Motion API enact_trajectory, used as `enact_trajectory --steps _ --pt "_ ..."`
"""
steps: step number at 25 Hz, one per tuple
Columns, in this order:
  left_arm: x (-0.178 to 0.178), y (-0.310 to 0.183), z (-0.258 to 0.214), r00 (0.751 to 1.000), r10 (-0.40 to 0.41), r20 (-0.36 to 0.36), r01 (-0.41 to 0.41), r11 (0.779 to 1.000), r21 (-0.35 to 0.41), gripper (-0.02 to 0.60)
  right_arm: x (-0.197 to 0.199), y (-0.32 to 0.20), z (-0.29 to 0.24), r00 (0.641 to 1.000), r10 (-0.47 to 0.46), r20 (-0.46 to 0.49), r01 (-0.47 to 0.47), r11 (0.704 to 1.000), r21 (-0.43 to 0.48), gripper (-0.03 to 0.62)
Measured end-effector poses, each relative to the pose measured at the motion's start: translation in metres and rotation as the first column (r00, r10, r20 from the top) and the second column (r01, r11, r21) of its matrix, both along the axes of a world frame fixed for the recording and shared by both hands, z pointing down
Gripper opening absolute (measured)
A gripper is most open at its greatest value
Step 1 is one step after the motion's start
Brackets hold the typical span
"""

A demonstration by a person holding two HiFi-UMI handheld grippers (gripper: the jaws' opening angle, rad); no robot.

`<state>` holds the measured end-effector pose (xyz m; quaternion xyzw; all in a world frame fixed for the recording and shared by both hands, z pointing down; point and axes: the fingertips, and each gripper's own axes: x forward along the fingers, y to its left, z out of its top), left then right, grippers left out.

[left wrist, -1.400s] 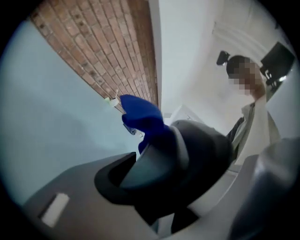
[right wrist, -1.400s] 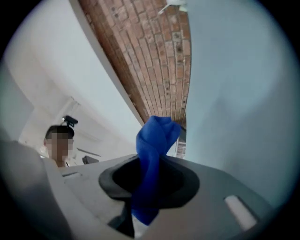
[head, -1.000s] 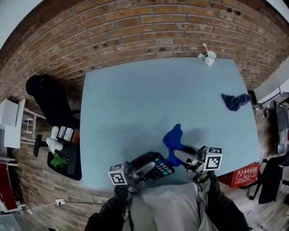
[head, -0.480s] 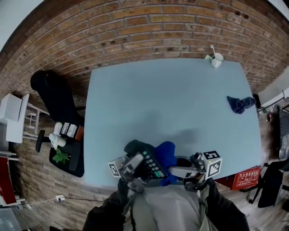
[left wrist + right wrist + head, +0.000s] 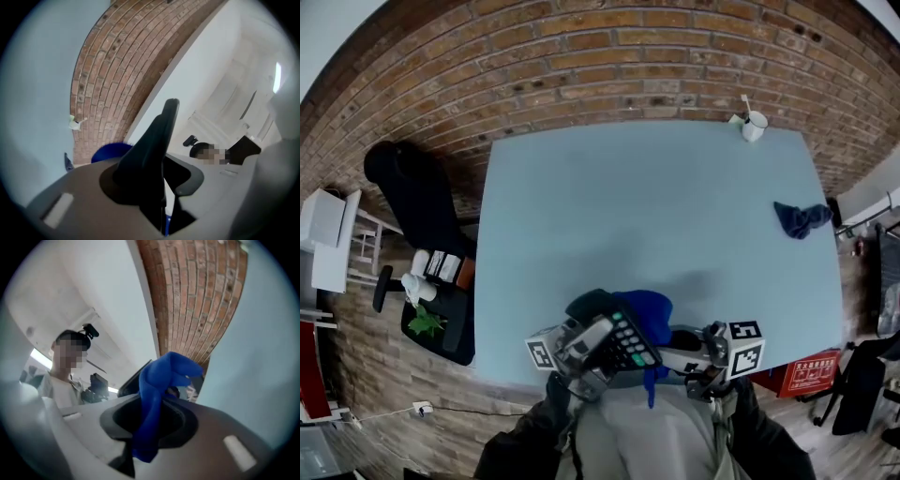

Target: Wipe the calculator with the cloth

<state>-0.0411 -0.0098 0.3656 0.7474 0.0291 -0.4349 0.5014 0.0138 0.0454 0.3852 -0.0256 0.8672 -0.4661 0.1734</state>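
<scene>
In the head view both grippers are lifted off the blue table [image 5: 656, 206] near its front edge, close to my body. My left gripper [image 5: 602, 336] is shut on the black calculator [image 5: 628, 345], which is tilted with its keys facing up. In the left gripper view the calculator [image 5: 152, 145] stands edge-on between the jaws. My right gripper [image 5: 673, 343] is shut on the bright blue cloth [image 5: 647, 314], which is bunched against the calculator's far end. In the right gripper view the cloth [image 5: 157, 390] hangs from the jaws, with the calculator's dark edge [image 5: 133, 379] behind it.
A white mug [image 5: 754, 123] stands at the table's back right corner. A dark blue rag [image 5: 801, 219] lies near the right edge. A black chair [image 5: 405, 202] and a low stand with small items [image 5: 433, 281] are left of the table; a red crate [image 5: 802, 370] sits at the right.
Both grippers have risen from the table toward my body. The calculator has tipped up, and the cloth has swung from hanging over the table to bunching against the calculator.
</scene>
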Motion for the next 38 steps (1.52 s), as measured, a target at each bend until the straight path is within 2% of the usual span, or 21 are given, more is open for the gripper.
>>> enact_trajectory --steps 2,4,6,8,10,11,12,13,15,17,19,20,22,24,25,27,28,31,32,35,38 --pt "-0.006 -0.009 0.010 0.992 -0.054 0.113 0.054 0.999 -0.002 0.146 0.017 -0.011 0.000 0.976 0.153 -0.153 -0.137 0.984 0.112 0.100" --pt "-0.010 -0.015 0.018 0.973 -0.096 0.208 0.098 0.995 -0.001 0.146 0.029 -0.023 -0.011 0.906 0.303 -0.294 -0.224 0.936 0.272 0.100" --pt "-0.012 -0.020 0.022 0.955 -0.131 0.267 0.136 0.991 -0.001 0.146 0.032 -0.031 -0.023 0.818 0.402 -0.410 -0.219 0.878 0.425 0.100" --pt "-0.009 -0.022 0.024 0.928 -0.157 0.339 0.164 0.986 0.008 0.146 0.032 -0.032 -0.041 0.767 0.467 -0.439 -0.200 0.825 0.528 0.100" --pt "0.001 -0.019 0.028 0.886 -0.154 0.437 0.152 0.988 0.040 0.146 0.032 -0.031 -0.062 0.764 0.499 -0.409 -0.215 0.795 0.568 0.100" --pt "0.007 -0.015 0.026 0.871 -0.147 0.468 0.135 0.989 0.059 0.144 0.029 -0.031 -0.063 0.756 0.502 -0.420 -0.209 0.793 0.572 0.100" --pt "0.012 -0.012 0.023 0.863 -0.145 0.484 0.125 0.989 0.074 0.144 0.024 -0.033 -0.056 0.728 0.504 -0.465 -0.184 0.797 0.576 0.100" --pt "0.016 -0.011 0.021 0.853 -0.154 0.499 0.129 0.988 0.084 0.144 0.020 -0.037 -0.042 0.681 0.511 -0.525 -0.152 0.800 0.580 0.100" --pt "0.019 -0.014 0.023 0.811 -0.186 0.555 0.166 0.982 0.086 0.143 0.016 -0.042 -0.019 0.572 0.539 -0.618 -0.122 0.801 0.586 0.100" --pt "0.017 -0.017 0.029 0.776 -0.200 0.599 0.205 0.977 0.062 0.143 0.014 -0.034 -0.007 0.489 0.559 -0.670 -0.090 0.796 0.599 0.100" --pt "0.014 -0.020 0.032 0.760 -0.213 0.614 0.244 0.969 0.034 0.143 0.000 -0.013 0.007 0.413 0.542 -0.732 0.040 0.792 0.609 0.100" --pt "0.013 -0.021 0.032 0.757 -0.221 0.614 0.258 0.966 0.030 0.143 -0.012 -0.001 0.014 0.396 0.520 -0.757 0.113 0.790 0.603 0.100" --pt "0.015 -0.023 0.028 0.765 -0.230 0.602 0.264 0.964 0.034 0.143 -0.038 0.019 0.019 0.424 0.466 -0.776 0.202 0.787 0.583 0.100" --pt "0.016 -0.023 0.022 0.783 -0.237 0.575 0.265 0.964 0.036 0.143 -0.045 0.020 0.011 0.463 0.451 -0.763 0.218 0.777 0.591 0.092" --pt "0.015 -0.023 0.019 0.790 -0.245 0.562 0.272 0.962 0.038 0.143 -0.041 0.015 0.004 0.487 0.467 -0.738 0.195 0.765 0.613 0.092" --pt "0.011 -0.023 0.012 0.798 -0.261 0.543 0.282 0.958 0.046 0.143 -0.027 -0.002 -0.017 0.537 0.525 -0.660 0.079 0.748 0.659 0.092" --pt "0.010 -0.022 0.010 0.801 -0.262 0.538 0.279 0.959 0.051 0.143 -0.016 -0.010 -0.028 0.538 0.562 -0.629 -0.001 0.746 0.666 0.092" --pt "0.015 -0.015 0.006 0.795 -0.250 0.553 0.249 0.965 0.078 0.143 0.023 -0.033 -0.048 0.458 0.660 -0.595 -0.191 0.727 0.659 0.092" --pt "0.019 -0.013 0.006 0.785 -0.246 0.569 0.236 0.967 0.093 0.143 0.027 -0.040 -0.051 0.441 0.678 -0.588 -0.208 0.714 0.668 0.092" --pt "0.032 -0.008 0.006 0.752 -0.247 0.612 0.210 0.969 0.133 0.143 0.013 -0.050 -0.057 0.429 0.693 -0.579 -0.168 0.691 0.703 0.092" --pt "0.031 -0.009 0.008 0.729 -0.260 0.633 0.215 0.965 0.149 0.143 -0.005 -0.049 -0.062 0.445 0.672 -0.592 -0.110 0.697 0.708 0.092"
